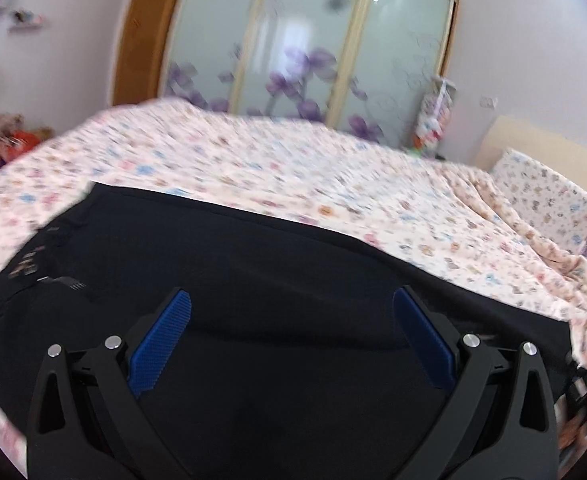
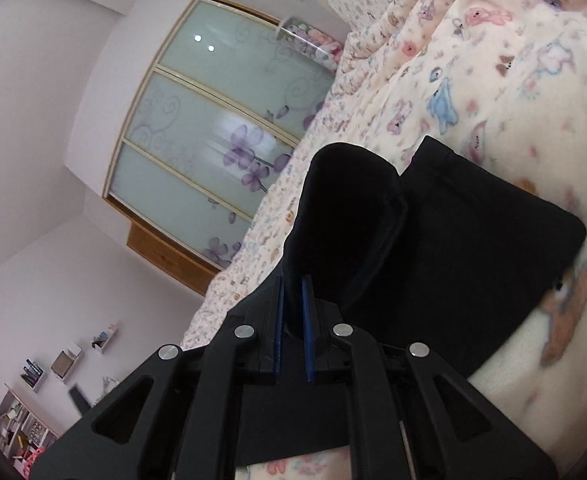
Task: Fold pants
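Black pants (image 1: 253, 280) lie spread on a bed with a floral sheet (image 1: 253, 160). My left gripper (image 1: 291, 300) is open, its blue pads wide apart just above the black cloth, holding nothing. In the right wrist view, my right gripper (image 2: 292, 280) is shut on a raised fold of the black pants (image 2: 345, 216), lifting it off the bed. The rest of the pants (image 2: 473, 248) lies flat to the right on the sheet (image 2: 493, 80).
A wardrobe with frosted glass doors and purple flowers (image 1: 305, 40) stands behind the bed. A pillow (image 1: 545, 196) lies at the right by the headboard. Shelves with small items (image 2: 25, 420) stand along the wall at lower left.
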A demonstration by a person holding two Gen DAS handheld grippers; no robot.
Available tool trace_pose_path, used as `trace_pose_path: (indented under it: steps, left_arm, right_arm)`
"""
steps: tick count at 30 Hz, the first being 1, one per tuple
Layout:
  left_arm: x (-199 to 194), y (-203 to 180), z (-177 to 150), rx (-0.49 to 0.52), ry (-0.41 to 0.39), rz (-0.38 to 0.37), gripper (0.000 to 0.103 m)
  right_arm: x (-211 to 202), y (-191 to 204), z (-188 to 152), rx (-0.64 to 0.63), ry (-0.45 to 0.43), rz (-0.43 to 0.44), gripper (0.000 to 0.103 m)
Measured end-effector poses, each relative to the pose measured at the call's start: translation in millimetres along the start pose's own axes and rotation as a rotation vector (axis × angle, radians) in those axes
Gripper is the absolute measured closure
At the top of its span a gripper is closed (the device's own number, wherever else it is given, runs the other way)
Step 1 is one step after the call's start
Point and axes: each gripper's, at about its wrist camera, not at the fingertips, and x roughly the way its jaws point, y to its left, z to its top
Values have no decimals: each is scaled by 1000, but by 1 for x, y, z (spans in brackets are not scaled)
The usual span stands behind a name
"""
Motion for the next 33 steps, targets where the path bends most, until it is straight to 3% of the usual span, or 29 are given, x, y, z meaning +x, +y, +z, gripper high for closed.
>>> trace_pose_path:
  steps: [4, 10, 16, 19, 21, 22, 23, 25, 33]
  left_arm:
    - [68, -18, 36, -29, 126, -18, 2]
    - [176, -21, 47, -223, 338, 8, 3]
    - [234, -8, 33, -356, 412, 11, 30]
    - [244, 3, 29, -425, 377, 24, 45]
    - [244, 10, 29, -444, 361, 36, 65]
    - [244, 12, 28, -452, 355, 20, 87]
    - [241, 16, 26, -485, 332, -34, 98]
    - [233, 20, 24, -527, 296, -48, 99]
    - [146, 8, 27, -428, 133, -47, 100]
  right_arm:
    - [-10, -11, 5, 32, -53, 79, 95]
    - [-14, -16, 7, 33, -76, 140, 95]
    - [-18, -17, 3, 23, -65, 171, 95]
    - [-16, -18, 4, 20, -61, 180, 95]
    - [-15, -18, 4, 16, -60, 182, 95]
    - [-15, -18, 3, 14, -61, 182, 95]
    - [-16, -18, 3, 12, -62, 182, 95]
    - [-16, -17, 3, 10, -64, 179, 95]
    - [-25, -17, 3, 11, -89, 161, 95]
